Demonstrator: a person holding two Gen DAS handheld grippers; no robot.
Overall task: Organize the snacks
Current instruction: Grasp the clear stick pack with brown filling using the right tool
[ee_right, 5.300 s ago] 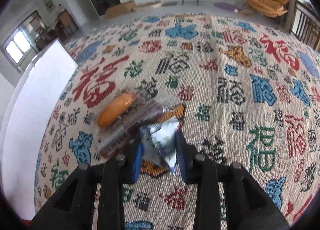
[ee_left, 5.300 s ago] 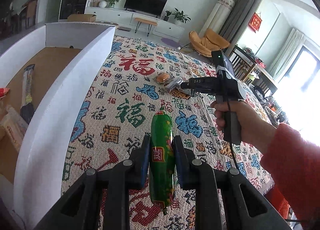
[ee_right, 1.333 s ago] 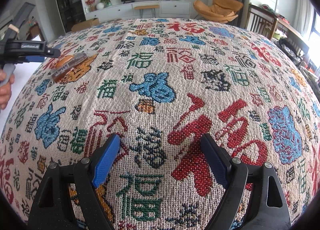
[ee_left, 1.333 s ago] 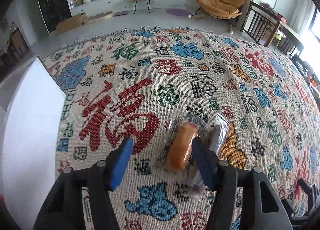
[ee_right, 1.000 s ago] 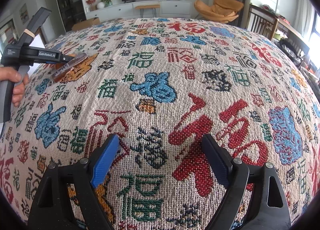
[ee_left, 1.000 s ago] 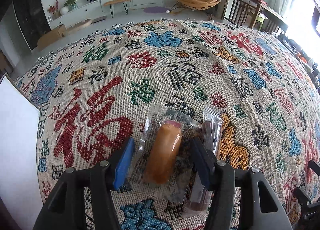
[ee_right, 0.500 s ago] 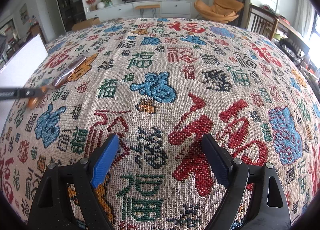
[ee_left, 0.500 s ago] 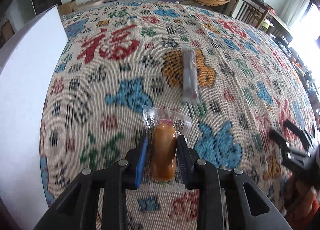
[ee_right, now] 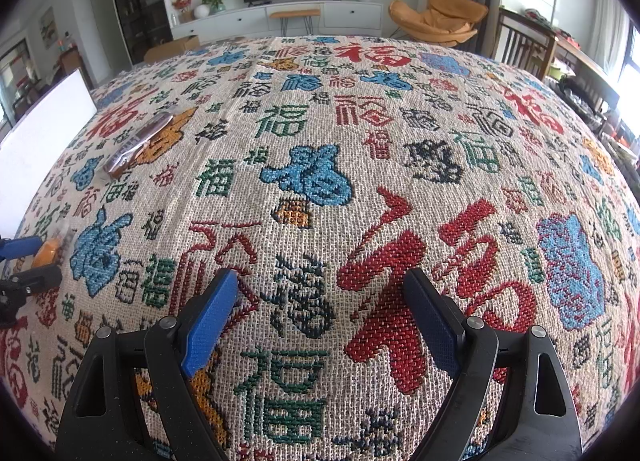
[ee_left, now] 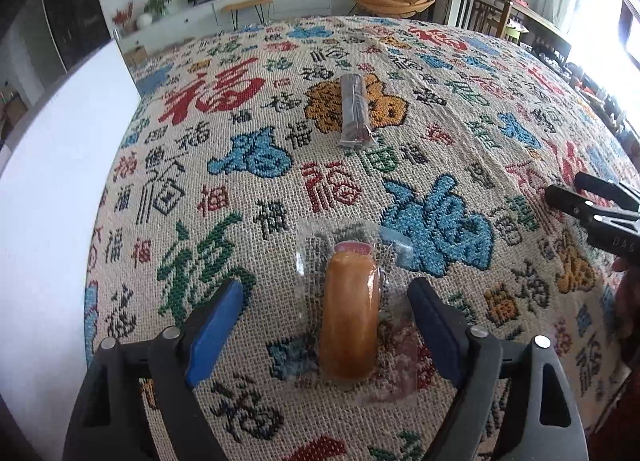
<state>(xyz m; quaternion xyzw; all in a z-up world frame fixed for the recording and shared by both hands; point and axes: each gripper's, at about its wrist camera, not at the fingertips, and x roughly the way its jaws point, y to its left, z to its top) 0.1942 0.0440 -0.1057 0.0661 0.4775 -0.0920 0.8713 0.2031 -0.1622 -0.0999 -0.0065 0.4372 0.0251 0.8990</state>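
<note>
An orange bread roll in a clear wrapper (ee_left: pixel 350 321) lies on the patterned cloth between the wide-open fingers of my left gripper (ee_left: pixel 326 321), touched by neither pad. It also shows at the left edge of the right wrist view (ee_right: pixel 48 251). A dark brown snack bar in clear wrap (ee_left: pixel 354 111) lies farther ahead; it shows in the right wrist view (ee_right: pixel 138 141) too. My right gripper (ee_right: pixel 320 313) is open and empty over bare cloth, and shows at the right edge of the left wrist view (ee_left: pixel 592 201).
The white wall of a box (ee_left: pixel 52 189) runs along the left side of the cloth (ee_right: pixel 320 165); it shows in the right wrist view (ee_right: pixel 44 125) too. A living room with TV, cabinet and orange chair lies beyond.
My left gripper, shut on the bread roll half a second ago, has opened and the roll now lies free on the cloth. My right gripper has not moved.
</note>
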